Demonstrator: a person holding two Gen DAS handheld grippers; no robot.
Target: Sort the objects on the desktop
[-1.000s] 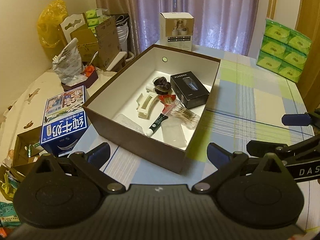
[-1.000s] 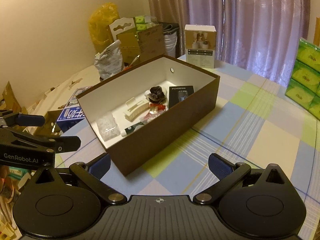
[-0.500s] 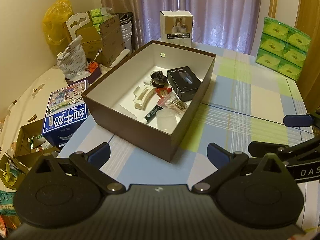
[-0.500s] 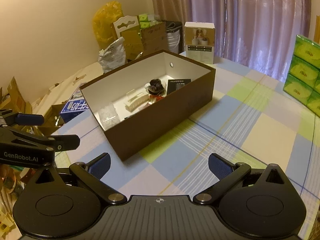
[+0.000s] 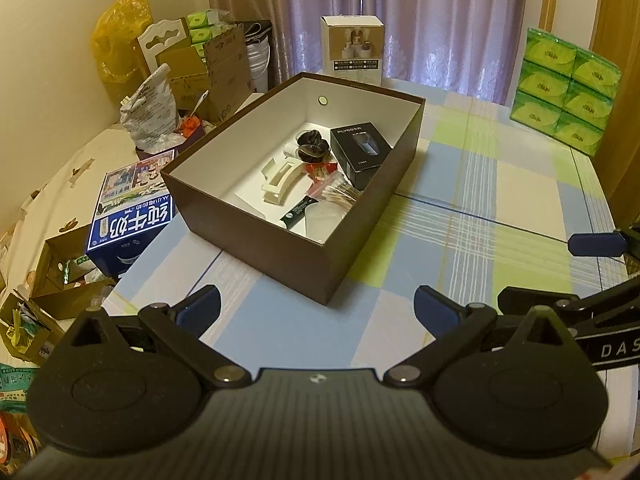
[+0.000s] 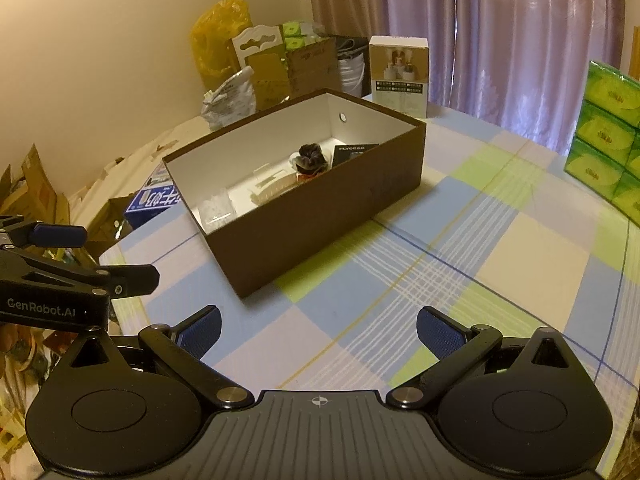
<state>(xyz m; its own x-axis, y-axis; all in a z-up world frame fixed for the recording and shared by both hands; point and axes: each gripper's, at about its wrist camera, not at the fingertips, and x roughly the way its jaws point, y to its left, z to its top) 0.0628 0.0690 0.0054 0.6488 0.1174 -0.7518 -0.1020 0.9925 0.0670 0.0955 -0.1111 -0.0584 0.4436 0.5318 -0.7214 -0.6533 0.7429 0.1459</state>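
Checked tablecloth; brown box holds black "FLYCOEN" carton.

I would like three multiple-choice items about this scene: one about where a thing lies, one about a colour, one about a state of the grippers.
1. Where does the black product box lie?
A. On the tablecloth beside the brown box
B. Inside the brown box, near its far right corner
C. On top of the tissue packs

2. What colour is the hair claw clip?
A. Cream
B. Red
C. Blue

3. How are the left gripper and right gripper?
A. Both shut on an object
B. Left open, right holding the scrunchie
C. Both open and empty

Answers: 1 B, it rests on the white floor of the brown box by the right wall. 2 A, the clip is pale cream against the white interior. 3 C, each pair of blue pads stands wide apart with only tablecloth between.
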